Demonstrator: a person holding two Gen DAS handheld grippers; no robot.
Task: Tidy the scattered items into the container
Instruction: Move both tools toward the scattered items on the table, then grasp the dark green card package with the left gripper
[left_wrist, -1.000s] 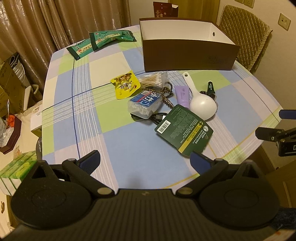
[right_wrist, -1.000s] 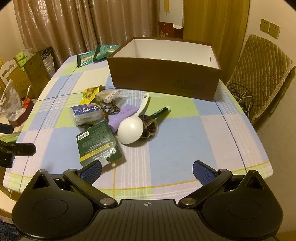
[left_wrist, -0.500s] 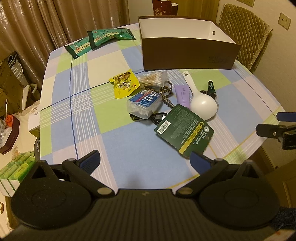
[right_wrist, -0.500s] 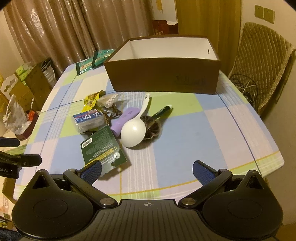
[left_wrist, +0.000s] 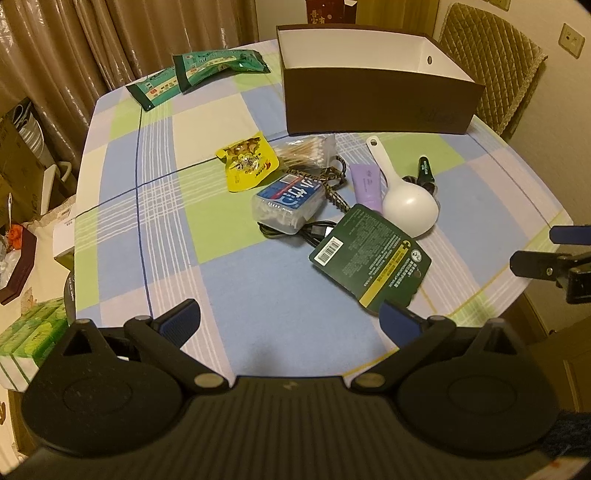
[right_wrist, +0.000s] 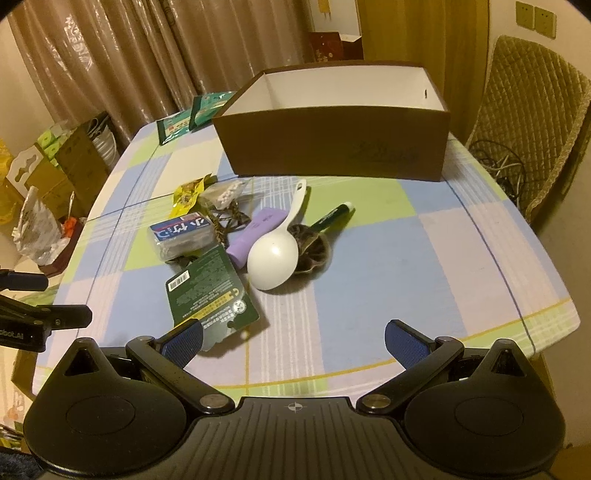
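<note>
Your left gripper (left_wrist: 290, 319) hangs over the near edge of the checked tablecloth (left_wrist: 155, 206) with its fingers spread wide and nothing between them; your right gripper (right_wrist: 293, 339) is the same, spread and empty, near the table's near edge. The scattered things lie in a heap mid-table: a dark green card package (left_wrist: 369, 258) nearest you, a white rice scoop (right_wrist: 275, 254) resting over a brown shell-like dish (right_wrist: 314, 249), a purple tube (right_wrist: 256, 230), a box of cotton swabs (left_wrist: 288, 201), a yellow snack packet (left_wrist: 247, 164) and a green pen (right_wrist: 332, 216). The brown box (right_wrist: 332, 144) stands open beyond them, its white inside showing. Two green packets (left_wrist: 199, 74) lie far left.
</note>
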